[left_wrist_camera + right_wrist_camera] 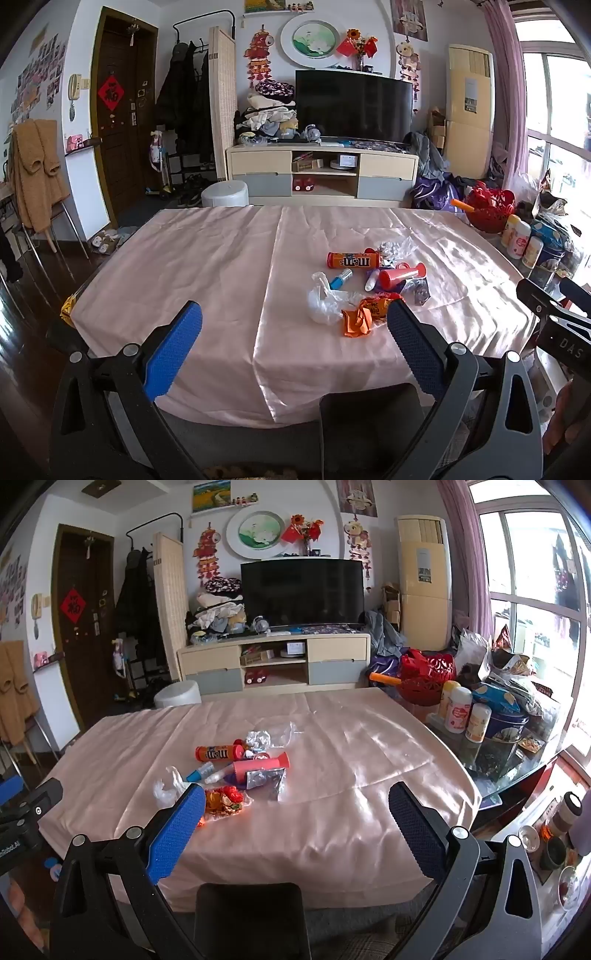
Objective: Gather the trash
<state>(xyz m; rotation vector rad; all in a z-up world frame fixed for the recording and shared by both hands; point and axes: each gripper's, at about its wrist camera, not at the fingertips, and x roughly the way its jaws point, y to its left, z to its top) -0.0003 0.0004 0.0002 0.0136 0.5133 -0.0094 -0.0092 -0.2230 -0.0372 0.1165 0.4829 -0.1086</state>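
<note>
Right hand-held gripper (295, 827) gapes above pink tablecloth (369, 746), trash pile (236, 768) ahead.

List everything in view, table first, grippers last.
tablecloth: 1, pink satin, covers table
M&M's tube: 1, orange, lying at far side of trash pile
red tube: 1, red, right of pile
small bottle: 1, blue and white, pile centre
plastic bag: 1, clear/white, near left of pile
orange wrapper: 1, nearest edge of pile
foil wrapper: 1, silver, right of pile
white bin: 1, floor beyond table
TV: 1, black, on cabinet
red basket: 1, right of table
left hand-held gripper: 1, blue pads, open, empty
right hand-held gripper: 1, blue pads, open, empty
</note>
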